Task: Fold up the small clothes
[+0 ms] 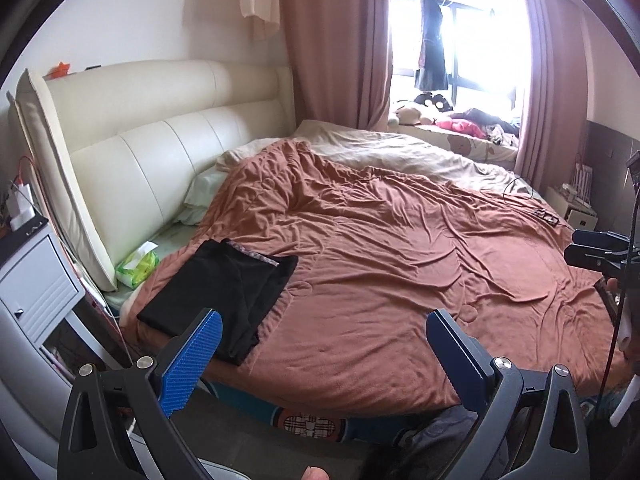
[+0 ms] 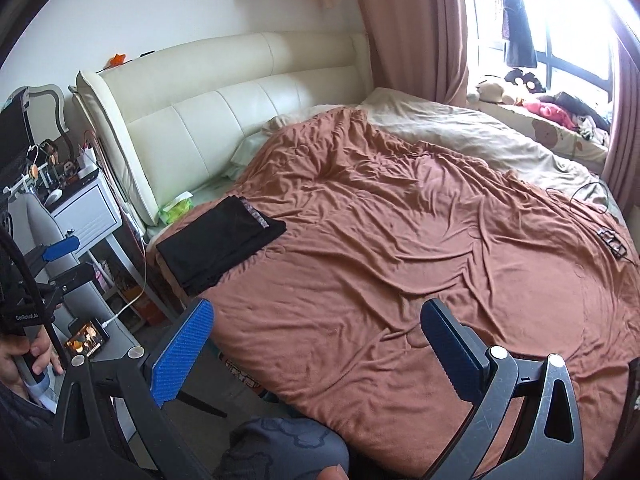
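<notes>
A folded black garment (image 1: 224, 296) lies on the bed (image 1: 380, 280) at ten o'clock. Left gripper (image 1: 322, 336) and right gripper (image 2: 318, 330) both gape wide, empty. It looks soft and limp; pinch an edge.

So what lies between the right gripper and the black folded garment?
Only wrinkled brown blanket: in the right wrist view the stretch from the open right gripper to the black folded garment is bare.

my left gripper (image 1: 324, 334) and right gripper (image 2: 316, 326) share dark grey frames, silver screws and ribbed blue pads (image 2: 182, 354); a black cable trails, and my trousers (image 2: 280, 444) are grey, patterned.
</notes>
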Demonstrator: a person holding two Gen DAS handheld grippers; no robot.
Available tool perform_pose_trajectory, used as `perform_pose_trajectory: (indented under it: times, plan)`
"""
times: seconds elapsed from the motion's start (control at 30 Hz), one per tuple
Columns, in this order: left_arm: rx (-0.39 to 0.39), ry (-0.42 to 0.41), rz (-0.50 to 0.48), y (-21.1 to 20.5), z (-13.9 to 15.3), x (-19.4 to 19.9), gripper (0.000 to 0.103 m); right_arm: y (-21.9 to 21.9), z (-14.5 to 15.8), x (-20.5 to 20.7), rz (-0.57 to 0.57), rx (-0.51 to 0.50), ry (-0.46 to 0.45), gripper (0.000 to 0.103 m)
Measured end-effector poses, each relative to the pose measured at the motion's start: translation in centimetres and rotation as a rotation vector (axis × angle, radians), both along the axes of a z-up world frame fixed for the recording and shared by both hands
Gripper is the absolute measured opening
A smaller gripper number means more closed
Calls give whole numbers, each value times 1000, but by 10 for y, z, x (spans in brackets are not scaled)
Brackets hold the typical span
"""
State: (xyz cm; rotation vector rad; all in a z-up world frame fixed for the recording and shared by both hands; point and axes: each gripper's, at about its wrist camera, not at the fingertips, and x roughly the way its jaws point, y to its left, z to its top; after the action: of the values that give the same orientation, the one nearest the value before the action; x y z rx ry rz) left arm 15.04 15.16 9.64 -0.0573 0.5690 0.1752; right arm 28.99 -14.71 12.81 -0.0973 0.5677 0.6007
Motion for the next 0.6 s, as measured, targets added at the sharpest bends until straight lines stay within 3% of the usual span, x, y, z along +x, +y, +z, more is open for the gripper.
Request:
perform_pose_trajectory:
  times: [0.3,0.6]
  plan:
    - [29,-48,-41,-46,5,-43,102,-29,2,-63,-68,-51,-83,103]
    - [19,-105,-58,-76,3,-83,102,-58,-10,-125,-77,18,-140,103]
